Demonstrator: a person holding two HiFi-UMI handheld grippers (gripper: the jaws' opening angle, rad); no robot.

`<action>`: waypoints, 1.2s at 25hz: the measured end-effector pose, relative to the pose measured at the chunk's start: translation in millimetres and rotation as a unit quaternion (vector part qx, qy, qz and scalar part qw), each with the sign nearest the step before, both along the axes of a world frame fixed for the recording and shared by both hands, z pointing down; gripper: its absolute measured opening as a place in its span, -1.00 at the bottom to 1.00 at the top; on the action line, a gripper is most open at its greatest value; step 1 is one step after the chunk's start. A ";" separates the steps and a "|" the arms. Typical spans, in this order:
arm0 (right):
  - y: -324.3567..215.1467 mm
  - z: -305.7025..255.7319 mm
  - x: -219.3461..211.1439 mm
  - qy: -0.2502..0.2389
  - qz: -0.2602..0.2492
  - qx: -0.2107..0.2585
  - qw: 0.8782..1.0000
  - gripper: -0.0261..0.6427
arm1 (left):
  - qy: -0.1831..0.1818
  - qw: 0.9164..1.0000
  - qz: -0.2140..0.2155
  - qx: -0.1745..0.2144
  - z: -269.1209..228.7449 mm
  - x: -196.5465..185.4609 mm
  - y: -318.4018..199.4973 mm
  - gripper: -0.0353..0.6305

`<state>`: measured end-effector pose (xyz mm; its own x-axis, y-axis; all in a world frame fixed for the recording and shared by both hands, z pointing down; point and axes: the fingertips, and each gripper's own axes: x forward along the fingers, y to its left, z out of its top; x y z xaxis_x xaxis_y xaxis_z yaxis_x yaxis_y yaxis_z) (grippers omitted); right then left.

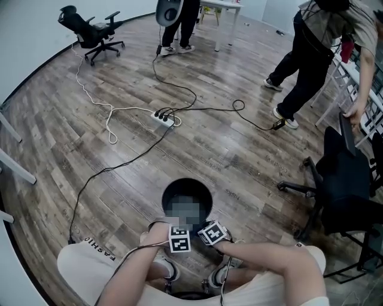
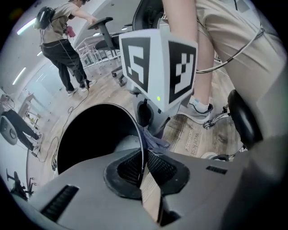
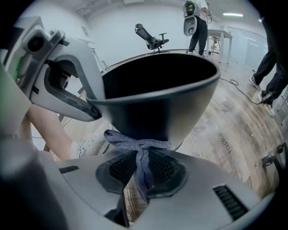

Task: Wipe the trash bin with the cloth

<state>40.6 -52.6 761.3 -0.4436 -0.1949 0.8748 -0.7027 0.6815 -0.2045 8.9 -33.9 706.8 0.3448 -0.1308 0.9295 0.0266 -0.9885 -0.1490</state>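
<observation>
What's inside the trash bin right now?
One jaw of the left gripper, shut on the bin rim, reaches inside. Otherwise only dark inner wall shows. The bottom is too dark to make out, so anything lying there stays unseen.

The floor [image 1: 251, 158] is grey-brown wood-look planks all over, running at a slant. A plain white wall [image 1: 24, 42] curves along the far left, with a black office chair [image 1: 91, 33] parked near it. A white power strip [image 1: 163, 119] sits mid-floor, with a white cord [image 1: 131, 109] and black cables [image 1: 209, 109] snaking off it. There's another black chair [image 1: 347, 179] on the right, a white table [image 1: 227, 5] at the far end, and a strip light [image 3: 234, 14] overhead.
</observation>
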 end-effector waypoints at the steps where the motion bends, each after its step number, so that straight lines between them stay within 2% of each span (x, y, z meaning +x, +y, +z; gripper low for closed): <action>1: -0.6 6.0 0.5 0.007 -0.001 0.001 1.000 -0.71 | 0.000 1.000 0.000 0.000 -0.4 0.0 -0.4 -0.77; 5: 1.4 32.9 2.6 0.029 0.006 -0.007 1.000 -0.71 | -0.002 1.000 -0.004 -0.003 -0.4 1.8 0.1 -0.77; 8: 6.3 61.1 -2.5 0.023 0.012 -0.018 1.000 -0.71 | -0.006 1.000 -0.004 -0.006 0.8 2.6 0.4 -0.77; 16: -4.9 112.0 -1.4 0.033 0.017 -0.001 0.999 -0.71 | -0.011 1.000 0.001 -0.015 1.8 1.9 -2.9 -0.78; 20: 5.8 140.7 1.5 0.032 0.057 -0.042 0.997 -0.71 | -0.013 1.000 0.002 -0.017 1.9 1.9 -2.4 -0.79; 23: 3.2 149.1 -5.6 0.001 0.083 -0.054 0.995 -0.71 | -0.013 1.000 0.002 -0.015 2.9 1.5 -2.4 -0.79; 26: -0.2 144.8 -1.6 0.004 0.094 -0.067 0.993 -0.71 | -0.016 1.000 -0.002 -0.018 4.2 1.0 -3.3 -0.79; 30: 7.3 117.8 2.9 -0.012 0.142 -0.111 0.984 -0.71 | -0.019 0.999 -0.012 -0.029 3.6 2.8 -3.5 -0.79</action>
